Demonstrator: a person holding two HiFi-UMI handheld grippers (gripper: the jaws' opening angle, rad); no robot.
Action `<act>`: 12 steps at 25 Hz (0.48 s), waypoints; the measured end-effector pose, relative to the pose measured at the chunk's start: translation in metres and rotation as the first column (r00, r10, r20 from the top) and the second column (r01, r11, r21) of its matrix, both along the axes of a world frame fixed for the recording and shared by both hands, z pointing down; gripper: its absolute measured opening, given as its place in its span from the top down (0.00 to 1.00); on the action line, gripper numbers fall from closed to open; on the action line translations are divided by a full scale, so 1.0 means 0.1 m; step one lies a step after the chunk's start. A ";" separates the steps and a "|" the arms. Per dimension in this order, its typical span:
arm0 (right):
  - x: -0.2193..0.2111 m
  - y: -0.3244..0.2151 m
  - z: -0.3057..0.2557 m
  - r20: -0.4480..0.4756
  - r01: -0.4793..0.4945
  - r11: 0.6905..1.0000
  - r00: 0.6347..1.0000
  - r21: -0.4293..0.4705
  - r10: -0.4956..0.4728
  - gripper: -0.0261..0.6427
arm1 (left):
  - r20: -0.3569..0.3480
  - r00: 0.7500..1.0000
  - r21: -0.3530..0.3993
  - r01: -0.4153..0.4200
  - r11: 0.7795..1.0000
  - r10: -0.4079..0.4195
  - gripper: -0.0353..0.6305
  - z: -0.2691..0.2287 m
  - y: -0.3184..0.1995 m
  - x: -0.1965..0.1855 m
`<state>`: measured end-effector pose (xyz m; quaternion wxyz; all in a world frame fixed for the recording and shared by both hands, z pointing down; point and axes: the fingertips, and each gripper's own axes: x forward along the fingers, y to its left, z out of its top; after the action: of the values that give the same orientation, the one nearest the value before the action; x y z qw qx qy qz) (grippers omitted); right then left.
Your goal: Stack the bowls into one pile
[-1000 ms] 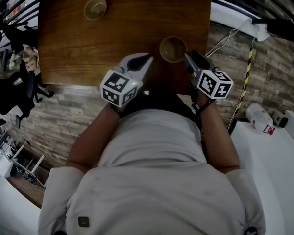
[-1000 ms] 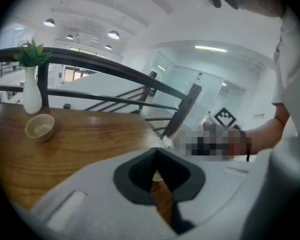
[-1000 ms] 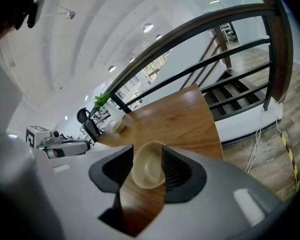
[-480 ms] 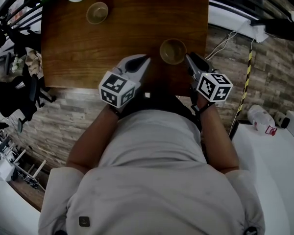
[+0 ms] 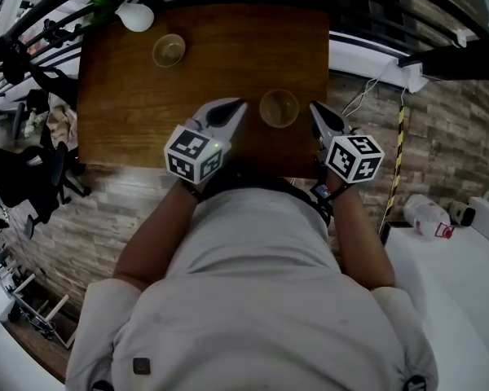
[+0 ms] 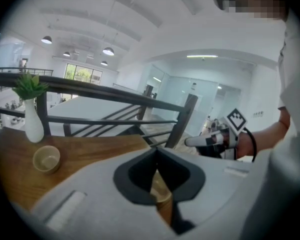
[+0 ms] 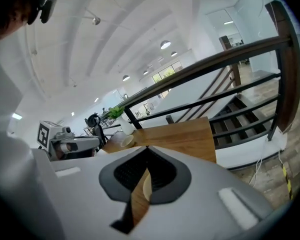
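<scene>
- Head view: both bowls stand upright on the wooden table (image 5: pixel 204 72), well apart from each other. The near bowl (image 5: pixel 279 108) is by the table's front edge, toward its right side. The far bowl (image 5: pixel 169 50) is by the table's far-left corner, near a white vase (image 5: pixel 136 16). Your left tongs (image 5: pixel 238 106) hang over the table's front edge on one side of the near bowl. Your right tongs (image 5: pixel 315 108) hang over the table's front-right corner on its other side. Each pair tapers to a closed point, and neither touches a bowl.
- Left gripper view: your left tongs (image 6: pixel 157 150) have their jaws together at the tips and grip nothing. Through the slot behind the tips you see part of the near bowl (image 6: pixel 160 190) on the table below. The far bowl (image 6: pixel 46 158) sits toward the table's left end, in front of the vase (image 6: pixel 33 126), which holds a green sprig. Your right tongs (image 6: pixel 190 142) show off the table's right side.
- Right gripper view: your right tongs (image 7: pixel 147 148) are closed too, jaws meeting with nothing between them. A pale sliver of the near bowl (image 7: pixel 147 188) shows through the slot. The far bowl (image 7: pixel 126 141) and the vase (image 7: pixel 124 124) stand at the table's far corner.
</scene>
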<state>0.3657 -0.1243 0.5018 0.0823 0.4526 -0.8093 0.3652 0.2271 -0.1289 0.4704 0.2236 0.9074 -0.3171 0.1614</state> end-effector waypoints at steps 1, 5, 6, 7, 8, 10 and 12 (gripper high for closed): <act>0.03 0.00 -0.10 -0.006 0.003 1.000 1.000 0.014 -0.003 0.95 | -0.009 1.000 0.017 0.002 1.000 -0.002 0.94 -0.10 -0.03 0.03; 0.14 -0.06 -0.48 -0.027 0.007 0.996 1.000 0.085 -0.005 0.95 | -0.028 1.000 0.094 -0.007 0.996 0.009 0.94 -0.45 -0.13 0.13; 0.16 -0.07 -0.57 -0.032 0.006 0.995 0.999 0.103 -0.002 0.95 | -0.031 0.999 0.109 -0.009 0.994 0.012 0.94 -0.52 -0.15 0.14; 0.19 -0.09 -0.67 -0.036 0.003 0.993 0.999 0.121 0.001 0.95 | -0.035 0.999 0.123 -0.010 0.992 0.014 0.94 -0.60 -0.16 0.16; 0.21 -0.11 -0.77 -0.039 0.001 0.990 0.999 0.139 0.005 0.95 | -0.039 0.999 0.135 -0.010 0.991 0.015 0.94 -0.67 -0.18 0.16; 0.23 -0.14 -0.94 -0.040 -0.004 0.985 0.999 0.170 0.011 0.95 | -0.043 0.999 0.154 -0.008 0.988 0.015 0.94 -0.78 -0.20 0.17; 0.26 -0.17 -1.07 -0.041 -0.007 0.981 0.999 0.195 0.015 0.95 | -0.044 0.999 0.165 -0.007 0.986 0.015 0.94 -0.85 -0.21 0.19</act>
<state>0.3916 -0.1411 0.3947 0.0526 0.4705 -0.8368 0.2751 0.2457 -0.1503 0.3857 0.1540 0.9279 -0.3194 0.1152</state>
